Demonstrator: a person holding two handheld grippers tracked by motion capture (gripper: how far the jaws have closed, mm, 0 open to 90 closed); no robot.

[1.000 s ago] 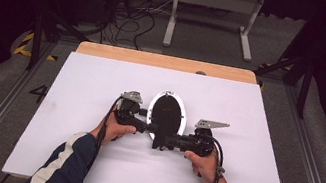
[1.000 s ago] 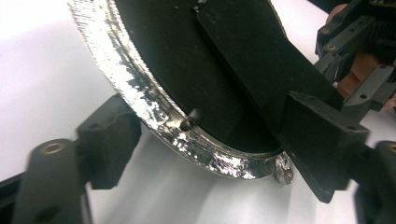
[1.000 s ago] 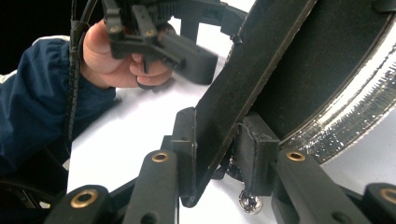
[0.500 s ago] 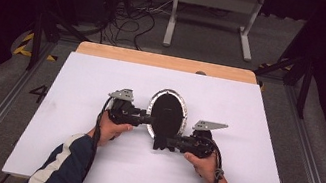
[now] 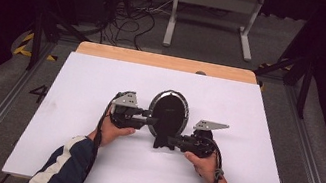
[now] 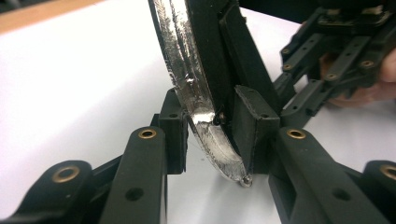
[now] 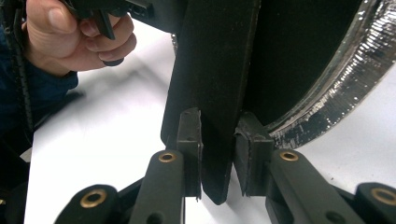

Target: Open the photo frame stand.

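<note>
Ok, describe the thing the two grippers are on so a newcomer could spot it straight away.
Look to the middle of the white table. There an oval frame with a black back and a silver rim stands between the two hands. The left gripper clamps its rim, the right gripper its black stand; nothing else there is oval or shiny.

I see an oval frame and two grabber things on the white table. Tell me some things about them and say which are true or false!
1. The oval frame has a silver rim. True.
2. The left gripper clamps the frame's rim. True.
3. The right gripper holds nothing. False: it pinches the black stand on the frame's back.
4. The frame lies flat on the white table. False: it stands upright.
5. A wooden strip runs along the table's far edge. True.
</note>
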